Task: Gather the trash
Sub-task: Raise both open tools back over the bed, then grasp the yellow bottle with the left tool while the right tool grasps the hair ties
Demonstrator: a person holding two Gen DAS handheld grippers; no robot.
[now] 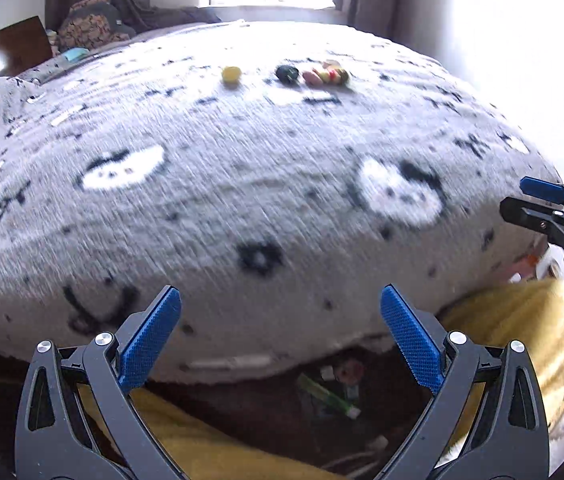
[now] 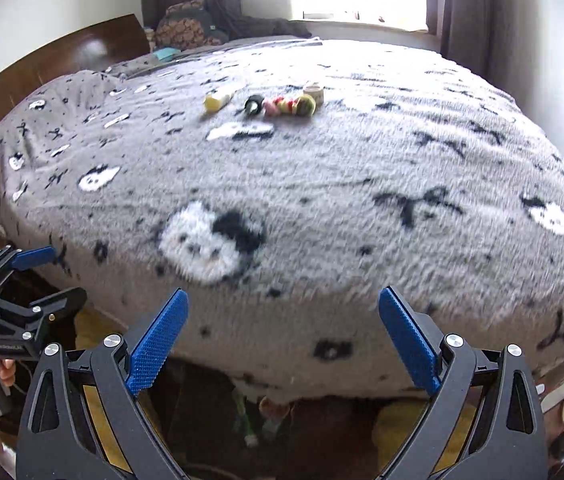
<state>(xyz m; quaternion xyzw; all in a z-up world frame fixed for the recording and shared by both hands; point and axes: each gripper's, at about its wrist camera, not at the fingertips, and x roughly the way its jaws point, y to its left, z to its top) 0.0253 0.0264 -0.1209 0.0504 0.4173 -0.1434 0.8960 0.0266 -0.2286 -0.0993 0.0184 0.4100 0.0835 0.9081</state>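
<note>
We see no bin clearly | trash far ahead of both tongs on the grey blanket (image 2: 362,184): yellow bottle (image 2: 216,101), dark item (image 2: 253,105), colourful wrappers (image 2: 290,105), small tub (image 2: 314,91) | our left gripper (image 1: 280,332) level at the bed edge, spread apart, empty | our right gripper (image 2: 283,336) beside it, likewise spread, empty.

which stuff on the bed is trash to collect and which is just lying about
For the job:
yellow bottle
dark round item
colourful wrappers
small tub
left gripper and right gripper, both open and empty

Lying about:
grey blanket
patterned pillow
headboard
curtains
</note>
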